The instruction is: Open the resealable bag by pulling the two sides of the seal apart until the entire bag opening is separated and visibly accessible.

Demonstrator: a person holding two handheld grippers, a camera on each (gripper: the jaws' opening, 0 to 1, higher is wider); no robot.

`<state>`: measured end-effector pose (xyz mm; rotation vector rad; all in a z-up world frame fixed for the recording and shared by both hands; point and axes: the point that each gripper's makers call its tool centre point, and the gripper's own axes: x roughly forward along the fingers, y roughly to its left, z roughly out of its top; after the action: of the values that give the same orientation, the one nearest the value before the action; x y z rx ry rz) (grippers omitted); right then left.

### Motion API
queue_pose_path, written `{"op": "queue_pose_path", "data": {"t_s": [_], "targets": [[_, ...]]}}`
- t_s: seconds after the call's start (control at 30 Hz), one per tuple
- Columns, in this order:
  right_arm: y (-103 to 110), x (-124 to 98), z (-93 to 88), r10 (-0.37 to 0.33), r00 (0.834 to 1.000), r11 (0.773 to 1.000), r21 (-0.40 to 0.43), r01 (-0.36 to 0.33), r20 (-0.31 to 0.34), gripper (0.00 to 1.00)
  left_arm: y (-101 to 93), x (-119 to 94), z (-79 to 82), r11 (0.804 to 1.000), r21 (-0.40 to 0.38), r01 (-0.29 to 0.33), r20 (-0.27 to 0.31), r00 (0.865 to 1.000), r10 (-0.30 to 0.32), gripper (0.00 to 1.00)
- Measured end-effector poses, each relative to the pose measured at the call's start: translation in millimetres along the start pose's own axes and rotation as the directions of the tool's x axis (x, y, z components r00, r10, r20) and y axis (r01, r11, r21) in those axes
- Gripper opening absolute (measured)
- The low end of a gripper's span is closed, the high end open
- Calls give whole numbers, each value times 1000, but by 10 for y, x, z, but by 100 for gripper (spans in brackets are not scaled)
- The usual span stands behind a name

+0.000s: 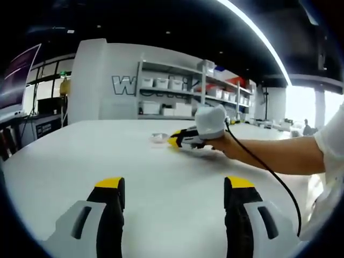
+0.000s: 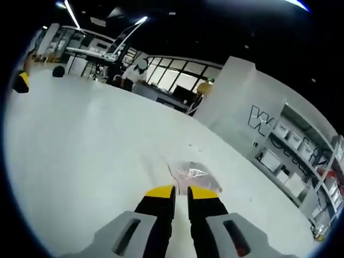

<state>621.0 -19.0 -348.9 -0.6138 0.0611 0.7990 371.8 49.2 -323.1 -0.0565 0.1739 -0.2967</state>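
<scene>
On the white table, the clear bag lies flat just ahead of the right gripper, whose jaws are nearly closed and empty, so one seal lip is best pinched first while the left gripper, jaws wide, is brought across to the other lip.

Your desk: white, bare but for one thing.
You have a clear resealable bag lying flat on it, just ahead of your right hand-held gripper.
</scene>
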Motion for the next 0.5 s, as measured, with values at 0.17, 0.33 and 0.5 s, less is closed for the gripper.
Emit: {"op": "queue_pose_path", "data": {"t_s": [0.17, 0.33, 0.5], "targets": [[17, -9, -3, 10, 1000, 1000, 10, -10, -1, 1, -1, 1, -1, 1000, 0, 0, 0, 1000, 0, 75], [19, -11, 38, 22, 1000, 999, 39, -23, 14, 0, -3, 2, -4, 1000, -1, 0, -1, 1000, 0, 75], [3, 3, 109, 24, 998, 990, 135, -31, 50, 0, 0, 4, -7, 1000, -1, 1, -2, 1000, -1, 75]]}}
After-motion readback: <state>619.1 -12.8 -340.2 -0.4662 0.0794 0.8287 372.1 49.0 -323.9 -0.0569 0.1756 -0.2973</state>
